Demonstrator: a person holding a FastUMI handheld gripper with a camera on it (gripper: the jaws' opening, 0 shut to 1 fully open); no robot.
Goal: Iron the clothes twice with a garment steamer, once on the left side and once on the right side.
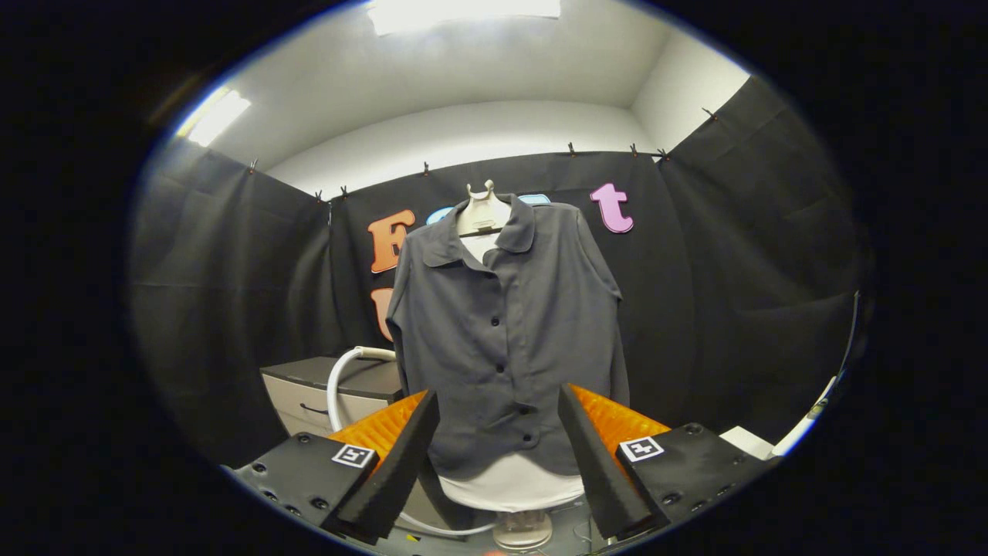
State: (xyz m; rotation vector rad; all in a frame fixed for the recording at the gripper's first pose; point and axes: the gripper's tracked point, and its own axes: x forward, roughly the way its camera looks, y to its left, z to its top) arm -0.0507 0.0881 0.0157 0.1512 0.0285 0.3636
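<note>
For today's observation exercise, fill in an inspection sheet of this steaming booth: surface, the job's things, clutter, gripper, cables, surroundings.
Surface: base plate under the stand, partly hidden by the fingers.
Job's things: grey shirt, buttoned, hanging on a white form just beyond the fingers; steamer head cannot be made out.
Clutter: nothing seen.
Gripper: gripper open, holding nothing, fingers apart framing the shirt's hem.
Cables: white hose arching left of the shirt.
Surroundings: drawer cabinet behind the hose; black cloth wall; ceiling light.

A low cabinet (351,386) with a dark top and a drawer handle stands against the black cloth wall (231,293), below bright ceiling lights (463,14).
</note>
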